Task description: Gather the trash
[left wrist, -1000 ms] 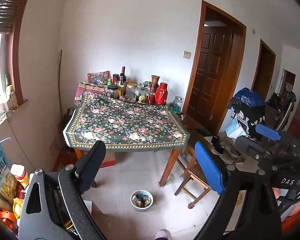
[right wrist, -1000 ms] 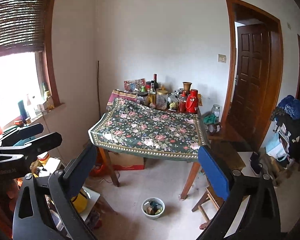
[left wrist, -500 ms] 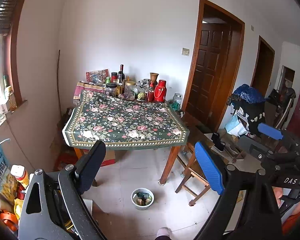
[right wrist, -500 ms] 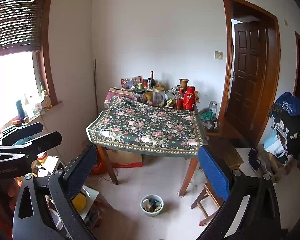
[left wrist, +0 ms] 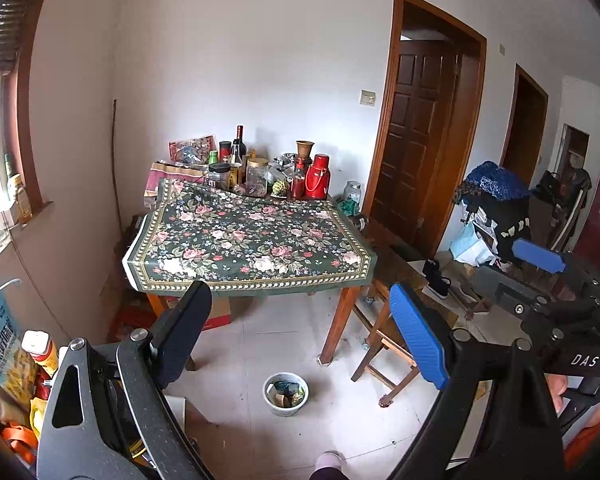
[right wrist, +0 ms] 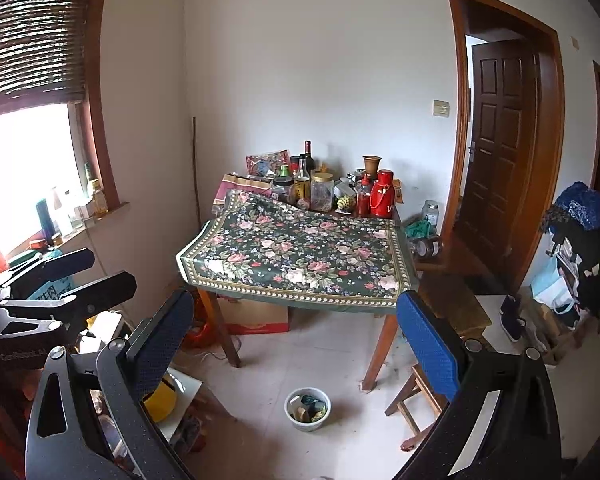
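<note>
L to R. Far left by the window wall: a pile of bags and bottles, too jumbled to say what's rubbish. Left gripper is held up in the air, jaws spread wide, nothing between them. Mid-room: the counter under a flowered cloth, its near part bare, bottles and jars crowded at the back by the wall. On the floor in front, btw the counter legs and the camera, a small white bowl w/ scraps in it, likely where trash sits or goes; can't tell which. Right of it a wooden stool. Right gripper also held up, jaws spread, empty; bowl shows at just below it.

Both stand well apart from any trash, so this reads as an approach or a pause. To do it well: get low and close first, pick one scrap, come straight down over it w/ jaws wide, avoid nudging the bowl's rim.
</note>
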### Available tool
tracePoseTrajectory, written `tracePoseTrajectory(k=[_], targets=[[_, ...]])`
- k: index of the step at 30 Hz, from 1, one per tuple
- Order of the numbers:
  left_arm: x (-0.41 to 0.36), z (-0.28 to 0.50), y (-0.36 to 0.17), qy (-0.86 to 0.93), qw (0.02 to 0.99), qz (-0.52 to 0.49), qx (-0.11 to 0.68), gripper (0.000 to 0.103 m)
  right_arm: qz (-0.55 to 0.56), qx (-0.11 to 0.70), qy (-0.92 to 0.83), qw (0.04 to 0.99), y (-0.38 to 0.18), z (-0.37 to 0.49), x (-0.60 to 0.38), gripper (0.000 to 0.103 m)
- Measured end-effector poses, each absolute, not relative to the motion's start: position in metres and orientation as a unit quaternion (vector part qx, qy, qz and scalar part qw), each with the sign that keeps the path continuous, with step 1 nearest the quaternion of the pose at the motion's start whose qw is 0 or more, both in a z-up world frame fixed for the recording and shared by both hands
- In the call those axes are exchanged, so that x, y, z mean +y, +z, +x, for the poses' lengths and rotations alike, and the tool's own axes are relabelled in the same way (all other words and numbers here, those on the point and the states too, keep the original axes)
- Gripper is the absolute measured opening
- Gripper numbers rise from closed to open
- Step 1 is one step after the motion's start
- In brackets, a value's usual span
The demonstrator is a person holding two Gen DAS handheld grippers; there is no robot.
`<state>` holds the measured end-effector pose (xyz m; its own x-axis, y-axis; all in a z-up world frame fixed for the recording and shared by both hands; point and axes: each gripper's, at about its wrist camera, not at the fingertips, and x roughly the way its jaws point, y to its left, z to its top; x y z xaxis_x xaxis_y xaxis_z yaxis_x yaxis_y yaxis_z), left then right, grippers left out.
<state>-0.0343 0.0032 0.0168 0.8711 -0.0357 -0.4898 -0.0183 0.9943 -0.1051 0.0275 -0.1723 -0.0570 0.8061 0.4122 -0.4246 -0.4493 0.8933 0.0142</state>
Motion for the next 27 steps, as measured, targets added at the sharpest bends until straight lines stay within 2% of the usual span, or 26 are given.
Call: tracePoseTrajectory(k=[16,27], targets=[[-0.0008,-0.0336,0.0177,-0.005,0.966,-0.048,0.254,0.091,-0.045,0.214,0.226,0.949,-0.0579,0.027,-0.1753,0.101],[0.004,-0.0324,0.0162,-0.012,0.964,-0.059,0.257,0.095,-0.044,0.213,0.219,0.951,-0.0572,0.0239,-0.177,0.101]])
